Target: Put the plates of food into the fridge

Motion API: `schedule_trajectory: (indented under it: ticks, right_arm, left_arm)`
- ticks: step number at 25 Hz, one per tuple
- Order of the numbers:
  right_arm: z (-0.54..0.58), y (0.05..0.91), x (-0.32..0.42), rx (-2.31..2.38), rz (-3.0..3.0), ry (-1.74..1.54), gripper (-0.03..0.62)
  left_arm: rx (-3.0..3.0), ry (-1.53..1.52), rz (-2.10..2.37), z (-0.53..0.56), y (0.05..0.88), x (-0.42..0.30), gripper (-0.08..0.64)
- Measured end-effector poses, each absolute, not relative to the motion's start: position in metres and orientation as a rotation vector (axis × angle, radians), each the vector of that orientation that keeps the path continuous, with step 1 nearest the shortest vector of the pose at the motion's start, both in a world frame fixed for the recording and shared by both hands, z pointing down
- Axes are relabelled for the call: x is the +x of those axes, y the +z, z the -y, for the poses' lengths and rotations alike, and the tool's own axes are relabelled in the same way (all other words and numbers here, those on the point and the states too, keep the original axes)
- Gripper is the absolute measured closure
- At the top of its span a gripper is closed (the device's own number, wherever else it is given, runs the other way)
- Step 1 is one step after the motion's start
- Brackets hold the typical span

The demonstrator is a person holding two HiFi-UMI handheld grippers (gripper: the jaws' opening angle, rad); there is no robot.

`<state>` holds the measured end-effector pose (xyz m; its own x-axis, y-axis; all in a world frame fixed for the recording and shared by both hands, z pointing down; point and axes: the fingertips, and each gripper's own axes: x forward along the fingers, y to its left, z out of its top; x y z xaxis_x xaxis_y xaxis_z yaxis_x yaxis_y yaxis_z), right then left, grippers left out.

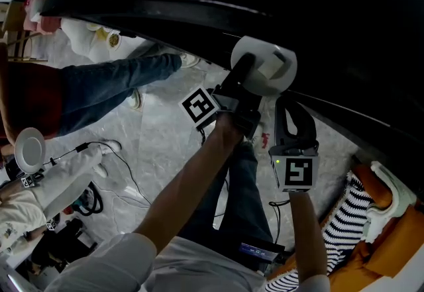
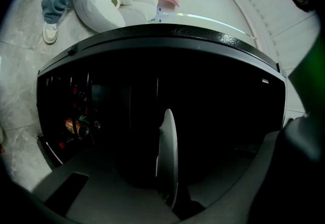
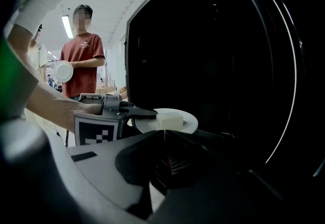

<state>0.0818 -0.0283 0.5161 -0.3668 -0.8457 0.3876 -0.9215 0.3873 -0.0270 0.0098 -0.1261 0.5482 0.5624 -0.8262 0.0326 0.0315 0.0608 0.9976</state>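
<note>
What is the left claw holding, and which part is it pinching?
The left claw holds a white plate by its rim, at the edge nearest the claw. A pale block of food sits on the plate.

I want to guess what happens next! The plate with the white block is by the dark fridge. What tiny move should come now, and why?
Probably ease the left gripper straight forward, keeping the plate level. Its jaws clamp the plate's rim, a pale food block sits on top, and the plate hangs at the fridge's dark opening, with no shelf showing beneath it.
</note>
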Motion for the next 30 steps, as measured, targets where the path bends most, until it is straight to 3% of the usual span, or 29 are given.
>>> schedule_trajectory:
  ticks: [30]
  right_arm:
    - [0.047,0.524,0.086,1.599,2.343,0.373,0.581]
  left_arm:
    - [1.349,-0.732,0.766,0.150,0.558,0.030,0.531]
